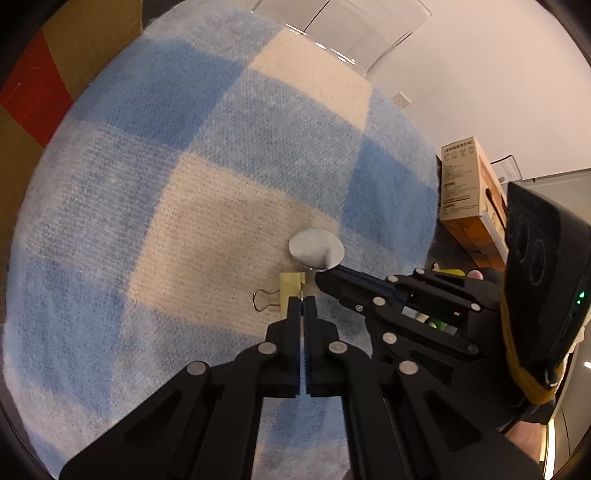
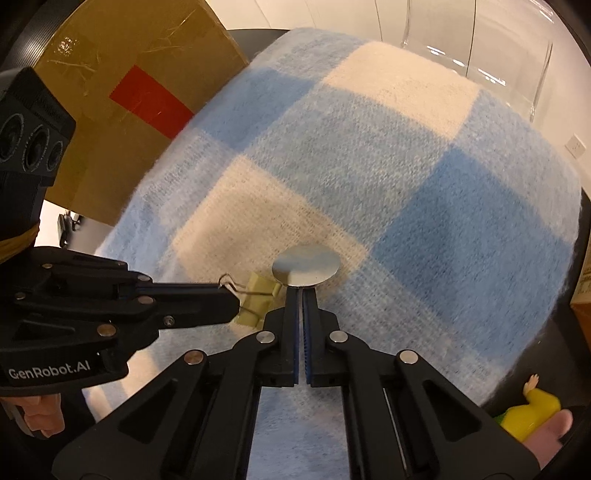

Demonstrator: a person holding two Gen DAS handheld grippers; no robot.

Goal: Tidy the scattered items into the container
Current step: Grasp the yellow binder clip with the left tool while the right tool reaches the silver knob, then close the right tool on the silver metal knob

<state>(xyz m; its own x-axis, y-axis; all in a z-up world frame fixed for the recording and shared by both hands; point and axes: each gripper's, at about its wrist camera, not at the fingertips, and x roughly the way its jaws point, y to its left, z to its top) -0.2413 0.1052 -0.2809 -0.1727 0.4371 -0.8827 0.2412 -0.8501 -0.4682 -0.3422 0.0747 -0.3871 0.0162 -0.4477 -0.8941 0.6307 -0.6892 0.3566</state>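
Observation:
A pale yellow binder clip (image 1: pixel 293 282) lies on a blue and cream checked blanket (image 1: pixel 184 166). My left gripper (image 1: pixel 302 301) is shut on one of its wire handles; the other handle sticks out to the left. In the right wrist view the left gripper (image 2: pixel 236 306) comes in from the left, against the clip (image 2: pixel 258 299). A round metal disc (image 2: pixel 306 267) is pinched at its near edge by my right gripper (image 2: pixel 301 291), which is shut on it. In the left wrist view the disc (image 1: pixel 316 247) sits just right of the clip, at the right gripper's tip (image 1: pixel 320 276).
A clear plastic container (image 1: pixel 332 26) stands at the blanket's far edge. A big cardboard box with red tape (image 2: pixel 140 92) is on the left, a small printed carton (image 1: pixel 469 184) off the right edge. A yellow toy figure (image 2: pixel 528 410) lies low right.

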